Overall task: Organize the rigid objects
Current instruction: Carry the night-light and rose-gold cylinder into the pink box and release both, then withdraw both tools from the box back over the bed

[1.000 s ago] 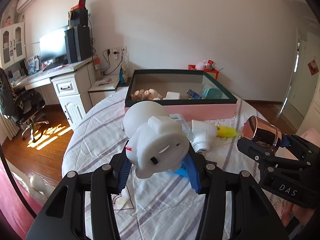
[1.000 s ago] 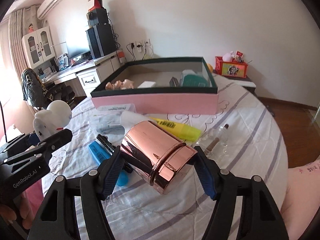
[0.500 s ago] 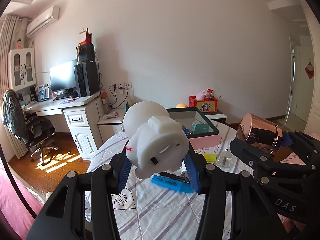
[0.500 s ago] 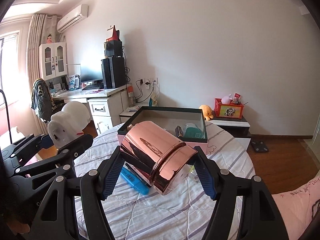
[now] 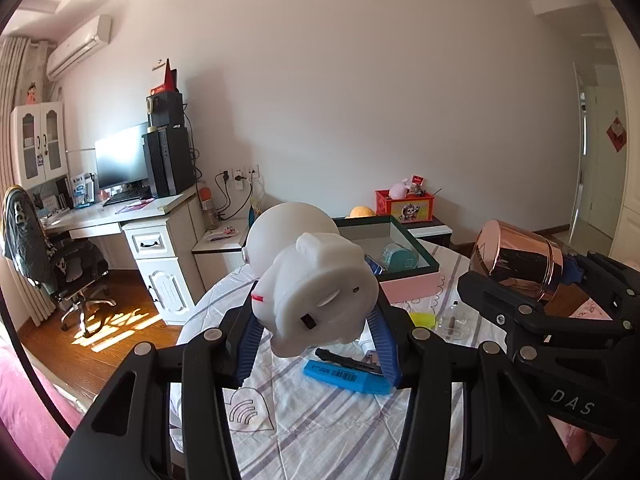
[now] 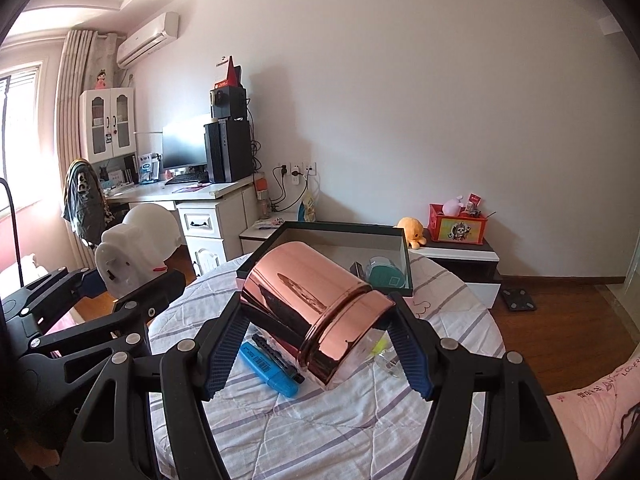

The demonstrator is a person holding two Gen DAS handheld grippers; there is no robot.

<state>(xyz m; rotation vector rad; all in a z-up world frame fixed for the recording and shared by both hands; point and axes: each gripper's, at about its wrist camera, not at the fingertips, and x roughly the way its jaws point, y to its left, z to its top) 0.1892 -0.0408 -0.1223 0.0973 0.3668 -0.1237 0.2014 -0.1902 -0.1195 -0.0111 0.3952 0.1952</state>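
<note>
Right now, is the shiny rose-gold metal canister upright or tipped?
Tipped: the rose-gold metal canister lies slanted in the right gripper, lidded end toward the camera, above the bed.

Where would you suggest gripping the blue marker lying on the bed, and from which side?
Grip the blue marker across the middle of its barrel, from straight above. It lies flat and is long and narrow, so its short width suits the jaws. A black pen lies close alongside, so stay on the marker.

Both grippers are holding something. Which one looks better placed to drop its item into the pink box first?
Probably the right gripper: its copper canister sits directly in line with the pink box. The left gripper, holding the white figurine, is off to the side.
</note>
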